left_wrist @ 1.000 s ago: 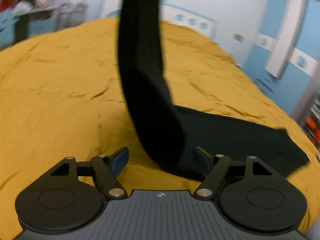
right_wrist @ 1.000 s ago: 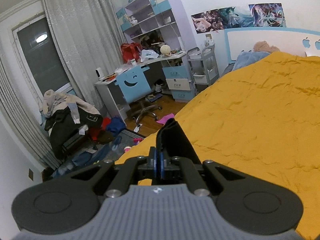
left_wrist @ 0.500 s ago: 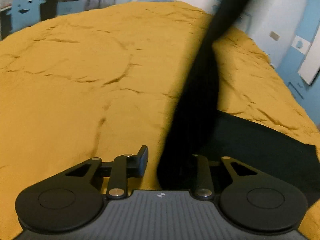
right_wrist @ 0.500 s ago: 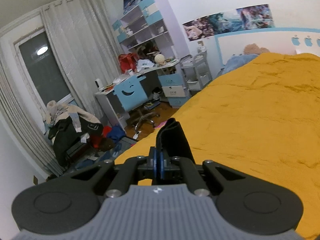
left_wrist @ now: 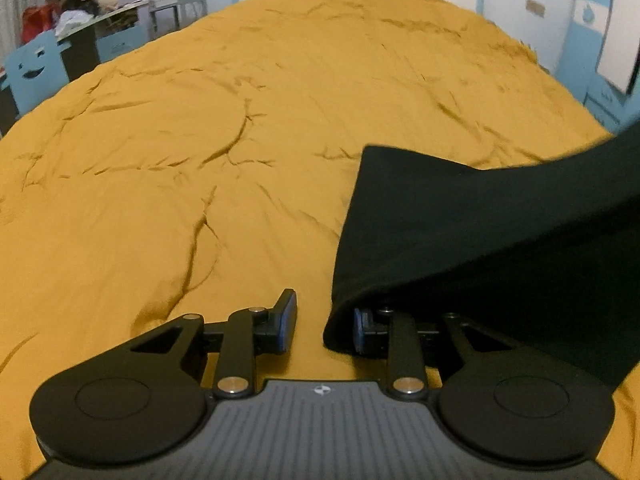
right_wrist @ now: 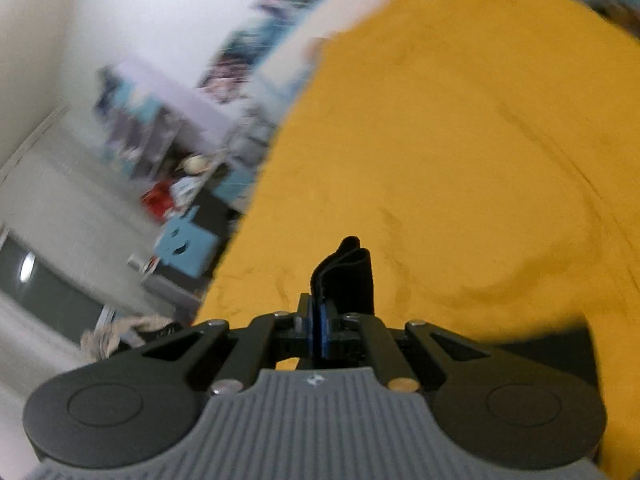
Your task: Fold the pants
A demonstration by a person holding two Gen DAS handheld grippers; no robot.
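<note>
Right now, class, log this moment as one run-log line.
left hand-held gripper: open | right hand-held gripper: shut on pants | bed: pants partly draped

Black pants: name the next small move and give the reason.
Probably close the left gripper on the black pants: its jaws stand open with the cloth edge draped over one finger, while the right gripper is clamped on a fold above the yellow bedspread.

My pants (left_wrist: pixel 460 220) plain black. Bedspread (left_wrist: pixel 240 120) mustard yellow. My gripper fingers (left_wrist: pixel 286 320) black, blue pads. Far-left chair (left_wrist: pixel 34 68) light blue, smiley face.

Left hand-held gripper (left_wrist: pixel 324 326) gapes; right hand-held gripper (right_wrist: pixel 318 330) pinched closed.
</note>
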